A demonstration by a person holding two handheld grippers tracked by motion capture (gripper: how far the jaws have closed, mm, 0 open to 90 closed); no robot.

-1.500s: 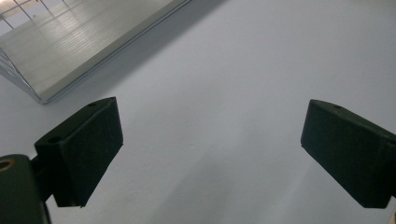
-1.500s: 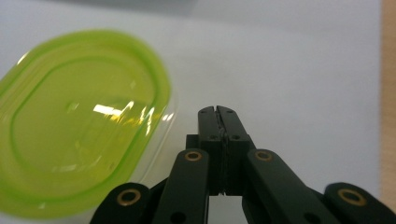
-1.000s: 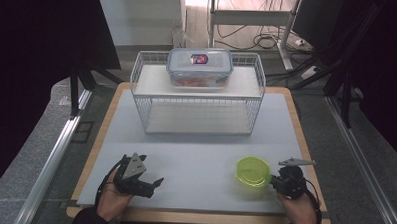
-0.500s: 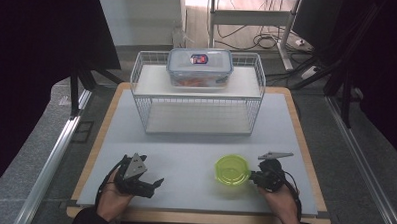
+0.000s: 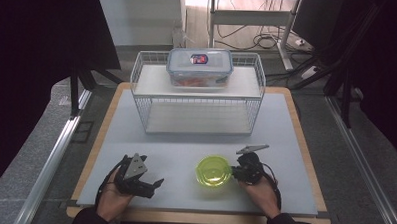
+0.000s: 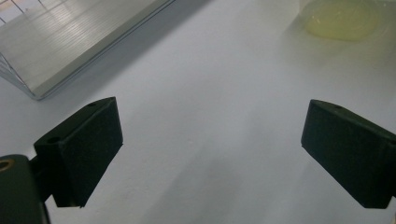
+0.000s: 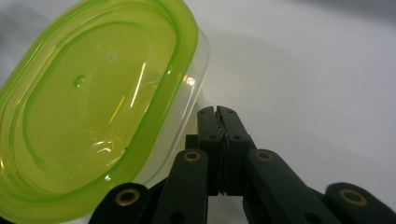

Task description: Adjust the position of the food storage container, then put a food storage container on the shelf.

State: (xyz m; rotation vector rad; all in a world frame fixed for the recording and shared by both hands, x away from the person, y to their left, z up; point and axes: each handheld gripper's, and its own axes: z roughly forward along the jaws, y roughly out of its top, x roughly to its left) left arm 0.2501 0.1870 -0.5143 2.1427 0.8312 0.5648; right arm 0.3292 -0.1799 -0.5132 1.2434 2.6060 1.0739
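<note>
A small clear container with a lime-green lid (image 5: 213,171) sits on the white mat near the front, right of centre. My right gripper (image 5: 234,172) is shut, with its closed tips against the container's right side. In the right gripper view the two jaws (image 7: 218,112) meet with nothing between them, right beside the container's clear wall (image 7: 93,102). At the front left my left gripper (image 5: 154,185) lies low over the mat, open and empty. Its jaws (image 6: 212,154) stand wide apart above bare mat, with the green container (image 6: 343,18) farther off.
A white wire rack (image 5: 137,90) stands at the back of the mat (image 5: 185,141). A clear lidded box (image 5: 199,66) with reddish contents sits on its top shelf. The rack's lower shelf (image 6: 70,42) lies ahead of the left gripper. The board's wooden edge frames the mat.
My right gripper has slid left along the front of the mat, and the green-lidded container has moved left with it. The left gripper has stayed where it was.
</note>
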